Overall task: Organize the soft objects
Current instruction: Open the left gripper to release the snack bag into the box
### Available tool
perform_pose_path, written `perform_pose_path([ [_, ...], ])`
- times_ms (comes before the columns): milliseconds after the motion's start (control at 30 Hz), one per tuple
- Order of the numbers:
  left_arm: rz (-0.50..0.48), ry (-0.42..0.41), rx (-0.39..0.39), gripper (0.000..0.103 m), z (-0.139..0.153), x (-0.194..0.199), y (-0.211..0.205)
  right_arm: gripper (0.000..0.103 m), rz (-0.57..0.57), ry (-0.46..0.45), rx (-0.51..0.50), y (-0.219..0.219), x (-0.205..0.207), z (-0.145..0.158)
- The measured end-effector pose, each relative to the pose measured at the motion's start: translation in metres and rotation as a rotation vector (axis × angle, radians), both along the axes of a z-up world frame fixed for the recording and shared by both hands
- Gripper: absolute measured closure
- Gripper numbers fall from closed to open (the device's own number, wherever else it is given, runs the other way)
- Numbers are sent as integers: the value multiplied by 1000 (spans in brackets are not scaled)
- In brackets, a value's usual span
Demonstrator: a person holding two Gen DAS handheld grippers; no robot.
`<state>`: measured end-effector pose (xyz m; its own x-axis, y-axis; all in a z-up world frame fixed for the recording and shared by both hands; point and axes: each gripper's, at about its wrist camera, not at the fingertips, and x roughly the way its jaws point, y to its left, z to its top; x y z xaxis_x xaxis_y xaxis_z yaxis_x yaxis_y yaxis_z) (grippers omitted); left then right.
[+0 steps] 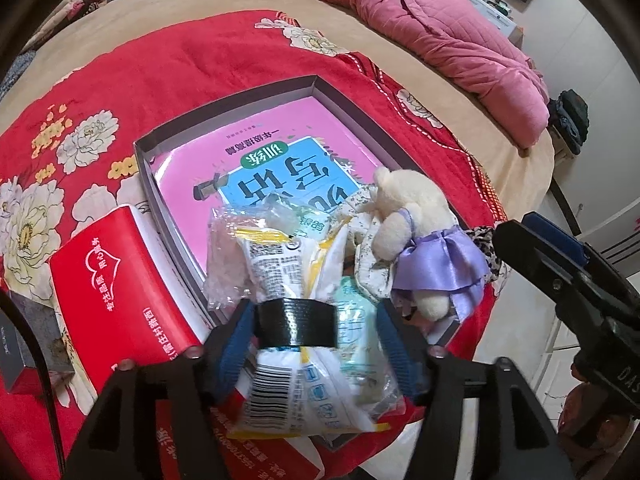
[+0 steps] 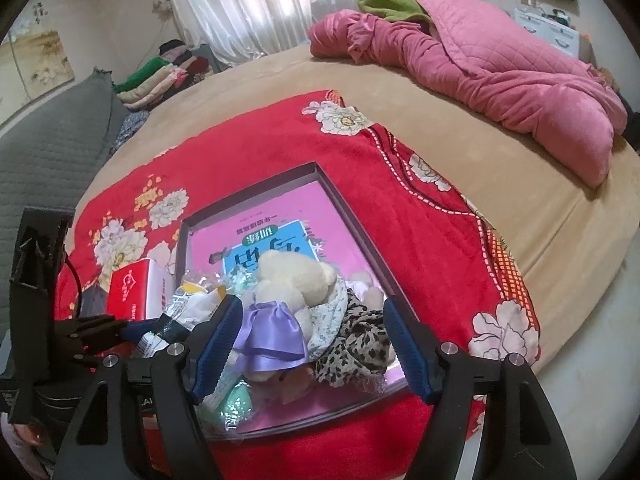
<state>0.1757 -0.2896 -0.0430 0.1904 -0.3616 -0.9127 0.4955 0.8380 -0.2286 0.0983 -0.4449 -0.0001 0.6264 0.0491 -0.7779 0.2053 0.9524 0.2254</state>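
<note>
- Left hand-held gripper [image 1: 316, 330] is clamped on a taped bundle of plastic packets [image 1: 280, 276], held over the near end of the shallow box [image 1: 224, 118]; likely about to lay it inside.
- Right hand-held gripper [image 2: 312, 344] has fingers apart, around the plush bear [image 2: 288, 280] and leopard-print cloth [image 2: 356, 344] but not squeezing; probably steadying or about to grip.
- Box sits on the red blanket [image 1: 224, 56] on the bed, holding a pink book [image 1: 276, 152], with bear and cloths at its near end.
- Red carton [image 1: 116, 280] lies just beside the box.
</note>
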Motion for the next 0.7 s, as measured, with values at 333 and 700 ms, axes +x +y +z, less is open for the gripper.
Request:
perform_pose_path([
  [333, 10, -13, -20, 32, 7, -1, 1, 28, -18, -17, 17, -3, -7, 5],
  [700, 35, -66, -45, 30, 28, -6, 8, 28, -33, -46, 18, -7, -16, 18],
])
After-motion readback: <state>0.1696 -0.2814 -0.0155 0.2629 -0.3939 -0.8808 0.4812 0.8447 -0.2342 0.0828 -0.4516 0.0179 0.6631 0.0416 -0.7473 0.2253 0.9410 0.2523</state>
